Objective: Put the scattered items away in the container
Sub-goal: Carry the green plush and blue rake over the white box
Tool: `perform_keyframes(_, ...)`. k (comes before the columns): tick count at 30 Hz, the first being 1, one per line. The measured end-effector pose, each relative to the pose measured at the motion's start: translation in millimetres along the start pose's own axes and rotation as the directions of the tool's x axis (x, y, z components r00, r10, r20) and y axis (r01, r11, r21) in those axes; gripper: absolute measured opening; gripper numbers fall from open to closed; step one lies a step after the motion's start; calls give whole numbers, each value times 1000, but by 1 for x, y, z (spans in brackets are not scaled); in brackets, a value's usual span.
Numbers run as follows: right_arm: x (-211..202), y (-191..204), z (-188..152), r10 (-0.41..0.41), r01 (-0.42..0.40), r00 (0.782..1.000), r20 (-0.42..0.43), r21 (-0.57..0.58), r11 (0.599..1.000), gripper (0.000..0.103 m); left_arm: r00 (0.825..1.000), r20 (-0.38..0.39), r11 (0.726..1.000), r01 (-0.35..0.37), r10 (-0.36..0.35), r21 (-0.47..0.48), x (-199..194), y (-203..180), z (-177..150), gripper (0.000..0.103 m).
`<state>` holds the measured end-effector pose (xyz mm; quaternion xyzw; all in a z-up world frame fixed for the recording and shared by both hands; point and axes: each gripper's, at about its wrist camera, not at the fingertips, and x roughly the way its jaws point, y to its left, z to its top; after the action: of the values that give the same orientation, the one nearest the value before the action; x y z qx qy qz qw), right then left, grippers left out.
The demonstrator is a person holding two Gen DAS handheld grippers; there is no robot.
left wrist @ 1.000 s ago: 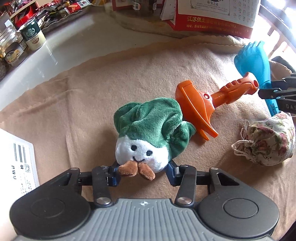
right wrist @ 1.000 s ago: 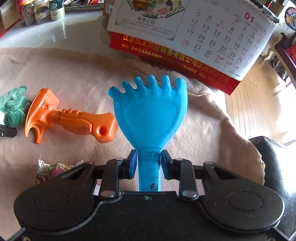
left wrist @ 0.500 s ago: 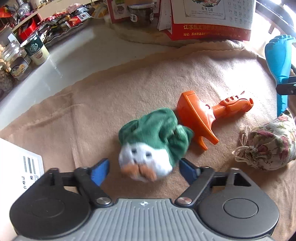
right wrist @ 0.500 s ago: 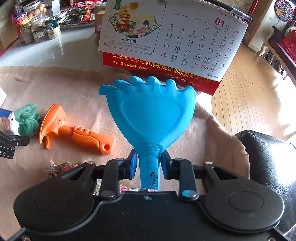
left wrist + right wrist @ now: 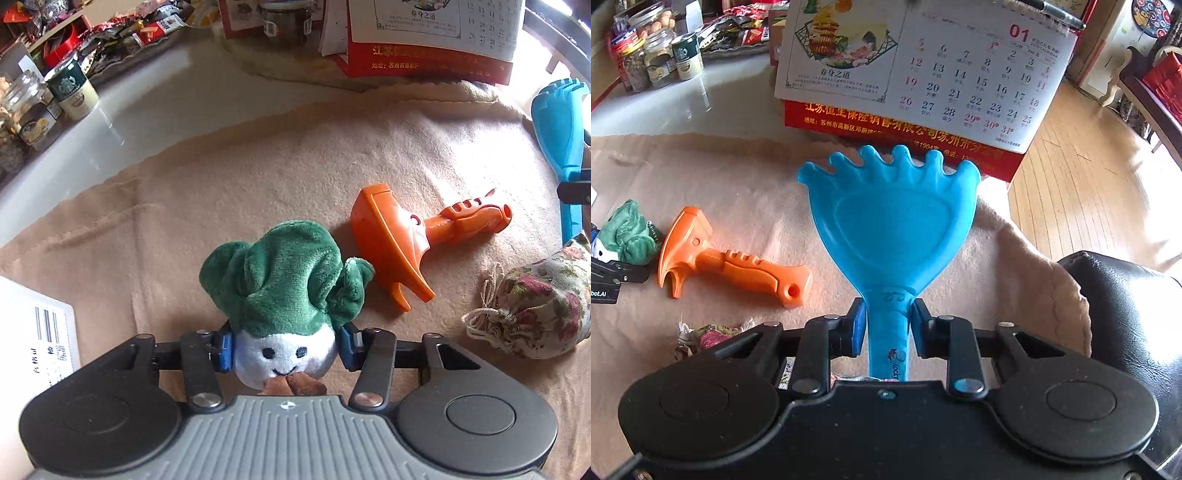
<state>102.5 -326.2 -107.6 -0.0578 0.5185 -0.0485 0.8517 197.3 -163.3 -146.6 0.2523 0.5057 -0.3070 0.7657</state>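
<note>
My left gripper [image 5: 284, 345] is shut on a green and white plush vegetable toy [image 5: 284, 291], its pads pressing the white face on both sides. My right gripper [image 5: 888, 325] is shut on the handle of a blue toy rake [image 5: 892, 221] and holds it above the beige cloth [image 5: 221, 177]; the rake also shows in the left wrist view [image 5: 559, 122]. An orange toy axe [image 5: 410, 236] lies on the cloth just right of the plush, also in the right wrist view [image 5: 727, 262]. A floral drawstring pouch [image 5: 535, 306] lies at the right. No container shows clearly.
A desk calendar on a red base [image 5: 923, 85] stands at the back of the cloth. Jars and cans [image 5: 70, 88] and snack packets crowd the white tabletop at the far left. A white labelled box edge [image 5: 40, 328] is at my left. A black chair [image 5: 1126, 295] is at the right.
My left gripper was shut on the plush, opened half a second ago, and has shut on it again, further in. My right gripper lifted the rake off the cloth.
</note>
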Motion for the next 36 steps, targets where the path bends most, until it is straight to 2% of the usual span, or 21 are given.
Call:
perform_keyframes(5,-20,-14,5,-3,2,1000,28,43,999,27,999,44,999,-4,3,32,-27,-8,2,52)
perform_keyframes(11,-54,-16,10,-12,10,998,63,32,999,27,995,92,998,-35,31,46,-67,-13,-2,52)
perform_keyframes(19,-102,-7,11,24,-26,993,113,16,1000,25,991,123,997,-54,47,48,-108,-11,-24,52)
perform_keyframes(27,-132,26,1,72,-66,990,124,-52,996,25,985,159,995,-78,68,55,-150,-9,-51,52)
perform_keyframes(36,-145,74,-14,143,-130,985,100,-122,984,25,981,156,991,-123,114,50,-184,-3,-80,52)
